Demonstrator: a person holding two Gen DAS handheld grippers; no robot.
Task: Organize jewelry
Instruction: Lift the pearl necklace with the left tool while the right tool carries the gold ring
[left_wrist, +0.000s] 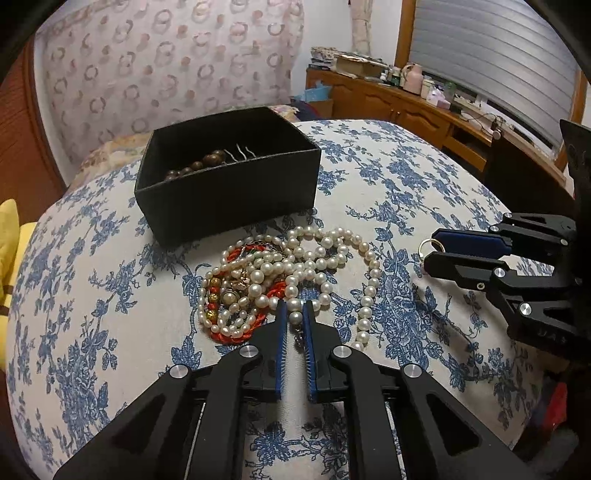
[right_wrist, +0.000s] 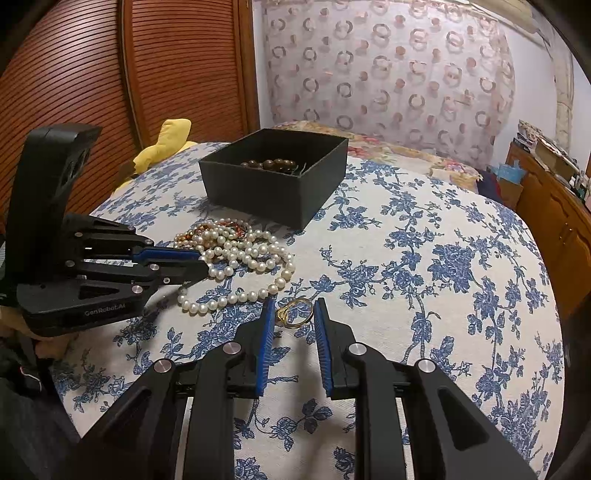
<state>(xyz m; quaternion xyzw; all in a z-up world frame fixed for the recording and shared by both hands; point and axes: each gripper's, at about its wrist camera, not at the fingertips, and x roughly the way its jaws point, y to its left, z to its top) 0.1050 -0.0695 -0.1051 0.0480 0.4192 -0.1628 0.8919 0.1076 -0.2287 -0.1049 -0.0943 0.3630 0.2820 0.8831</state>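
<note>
**Pearls and a ring beside the black box**

The box (left_wrist: 225, 173) is a matte black, straight-walled rectangle with no lid on it, standing on a cloth (left_wrist: 92, 295) of pale woven fabric printed with blue roses and vines. Inside the box lie round, dark brown wooden beads (left_wrist: 199, 164) and a few thin wavy metal pins (left_wrist: 240, 152).

Just in front of the box, touching its near wall or nearly so, sits the jewelry pile (left_wrist: 280, 273): strands of glossy, slightly uneven cream pearls looped over one another, tangled with a twisted red cord and some small gold-toned beads. One long pearl strand swings out of the pile, away from the box.

The left gripper (left_wrist: 294, 312) has black angular fingers with ribbed blue pads. Its jaws are narrowly apart at the near edge of the pile, with a pearl or two between the tips; I cannot tell whether they clamp it.

The right gripper (right_wrist: 294, 314), same make, stands apart from the pile on the side away from the box. Its jaws are apart, flanking a thin gold ring (right_wrist: 295, 314) that seems to lie on the cloth, a small knot of metal on its band.
</note>
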